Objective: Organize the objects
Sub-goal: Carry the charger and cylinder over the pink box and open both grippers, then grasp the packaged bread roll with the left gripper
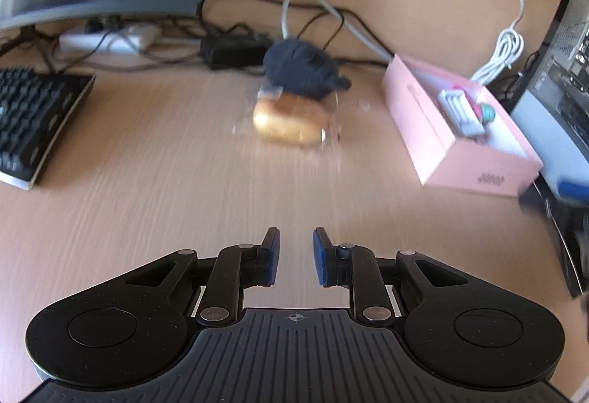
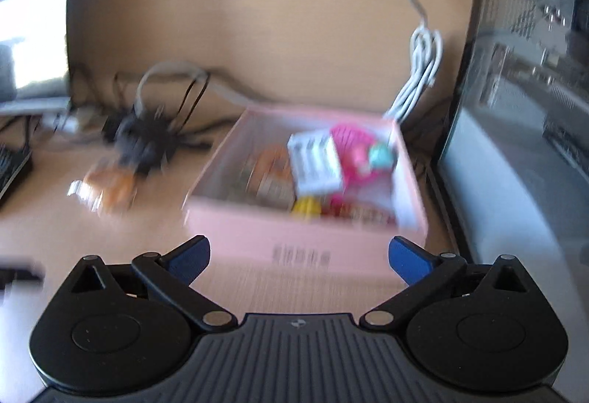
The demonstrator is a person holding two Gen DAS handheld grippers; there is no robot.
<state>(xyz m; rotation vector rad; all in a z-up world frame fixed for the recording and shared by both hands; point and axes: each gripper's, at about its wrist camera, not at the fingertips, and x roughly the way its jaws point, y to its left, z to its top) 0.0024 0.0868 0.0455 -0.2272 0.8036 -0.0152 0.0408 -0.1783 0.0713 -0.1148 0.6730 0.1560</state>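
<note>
- left gripper (image 1: 296,255): jaws nearly closed, narrow gap between the blue pads, nothing in it. Hangs over bare desk (image 1: 147,182), touching nothing.
- right gripper (image 2: 299,257): jaws spread wide, nothing between the pads. Right wrist view is motion-blurred.
- pink box (image 2: 305,237): lies just ahead of the right gripper, near wall facing it, open top. Not touching the pads as far as I can tell.
- In the box: white pack (image 2: 316,163), pink item (image 2: 349,137), teal item (image 2: 383,154), yellow item (image 2: 305,207), orange packet (image 2: 272,171). Details too blurred.
- wrapped bun (image 1: 291,121): on the desk left of the box, well ahead of the left gripper, in clear plastic.
- dark bundle (image 1: 300,67): sits against the bun's far side, partly over it.
- keyboard (image 1: 33,123) at far left, cables (image 1: 235,31) along the back.
</note>
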